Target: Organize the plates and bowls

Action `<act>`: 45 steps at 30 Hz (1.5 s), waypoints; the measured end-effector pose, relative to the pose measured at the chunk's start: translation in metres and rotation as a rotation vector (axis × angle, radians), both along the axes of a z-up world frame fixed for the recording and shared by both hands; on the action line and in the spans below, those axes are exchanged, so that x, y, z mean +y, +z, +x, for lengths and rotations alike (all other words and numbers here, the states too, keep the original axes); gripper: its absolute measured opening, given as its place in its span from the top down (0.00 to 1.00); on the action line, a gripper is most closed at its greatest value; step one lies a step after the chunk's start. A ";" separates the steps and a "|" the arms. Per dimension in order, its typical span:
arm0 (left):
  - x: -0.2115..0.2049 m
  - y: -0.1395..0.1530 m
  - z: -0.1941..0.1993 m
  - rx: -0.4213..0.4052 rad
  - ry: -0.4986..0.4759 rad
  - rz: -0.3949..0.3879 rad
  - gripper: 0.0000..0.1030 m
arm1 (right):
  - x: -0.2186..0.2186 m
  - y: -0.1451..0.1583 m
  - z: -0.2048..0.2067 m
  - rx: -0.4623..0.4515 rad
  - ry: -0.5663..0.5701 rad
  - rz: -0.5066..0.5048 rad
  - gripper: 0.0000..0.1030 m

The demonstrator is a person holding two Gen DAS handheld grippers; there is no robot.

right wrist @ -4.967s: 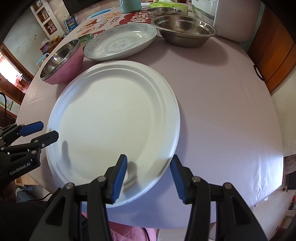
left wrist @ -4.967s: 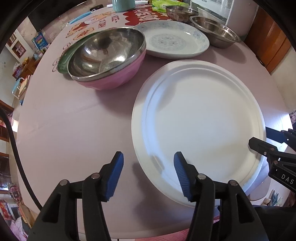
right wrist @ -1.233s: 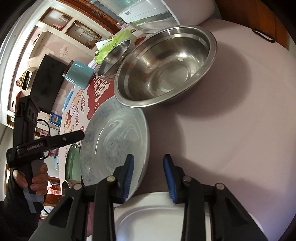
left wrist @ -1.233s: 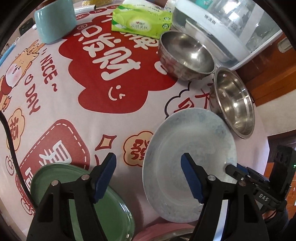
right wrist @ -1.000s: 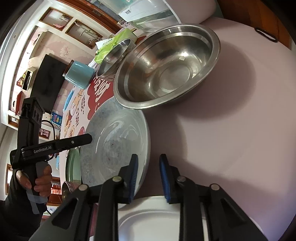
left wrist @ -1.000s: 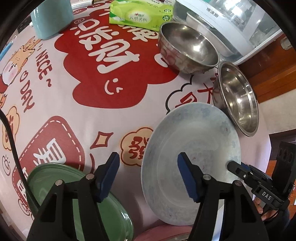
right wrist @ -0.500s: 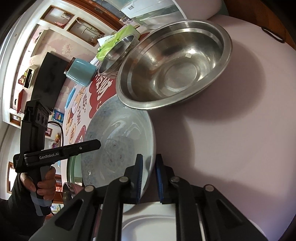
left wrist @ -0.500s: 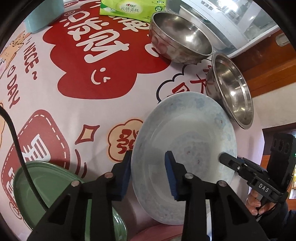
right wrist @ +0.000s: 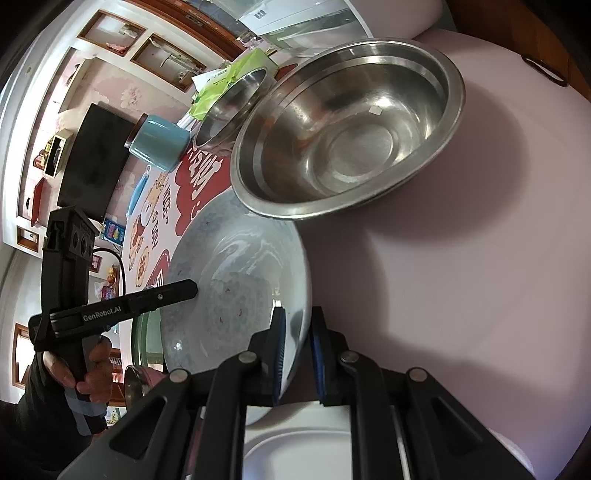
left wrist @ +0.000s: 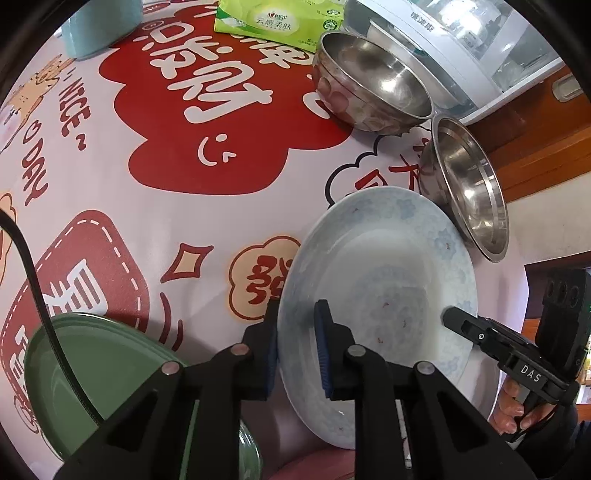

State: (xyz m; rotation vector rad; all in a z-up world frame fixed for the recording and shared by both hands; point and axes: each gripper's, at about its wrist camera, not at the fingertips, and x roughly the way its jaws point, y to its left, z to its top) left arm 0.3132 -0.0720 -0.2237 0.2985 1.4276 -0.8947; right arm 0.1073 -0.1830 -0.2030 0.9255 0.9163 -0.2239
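Surface: printed tablecloth [left wrist: 221, 206].
Bowls: 2 steel bowls [left wrist: 373, 74], both empty, beyond the grippers.
Left gripper [left wrist: 297, 343]: clamped on blue plate [left wrist: 388, 273] rim.
Right gripper [right wrist: 297, 354]: clamped on its opposite rim.
Right view only: white plate [right wrist: 295, 454].

Printed tablecloth [left wrist: 155, 206] bears steel bowls [left wrist: 373, 92], green plate [left wrist: 110, 373], tissues [left wrist: 277, 18].

A green tissue pack [left wrist: 275, 20] lies at the far edge of the bench [left wrist: 155, 221], whose cloth carries red and cream cartoon prints; a teal mug [left wrist: 98, 26] stands to its left; a white appliance [left wrist: 458, 48] sits behind; wall shelves [right wrist: 162, 55] and a dark screen [right wrist: 94, 155] show beyond.
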 end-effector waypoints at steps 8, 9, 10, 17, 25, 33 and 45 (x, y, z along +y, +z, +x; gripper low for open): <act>0.003 0.004 0.001 -0.012 0.021 0.004 0.84 | 0.003 0.002 0.004 0.021 0.013 -0.007 0.88; 0.005 0.004 0.002 -0.008 0.030 0.004 0.84 | 0.004 0.002 0.006 0.023 0.015 -0.011 0.88; 0.008 0.004 0.003 -0.006 0.038 0.005 0.84 | 0.005 0.002 0.007 0.027 0.020 -0.015 0.88; 0.018 0.008 0.004 -0.021 0.065 0.010 0.84 | 0.013 0.005 0.018 0.046 0.049 -0.033 0.88; 0.027 0.025 0.007 -0.050 0.098 -0.026 0.84 | 0.023 0.018 0.024 0.045 0.077 -0.087 0.88; 0.031 0.045 0.007 -0.086 0.097 -0.069 0.84 | 0.030 0.036 0.021 0.027 0.070 -0.139 0.88; 0.033 0.086 -0.012 -0.152 0.075 -0.143 0.84 | 0.029 0.068 -0.001 -0.032 0.028 -0.181 0.88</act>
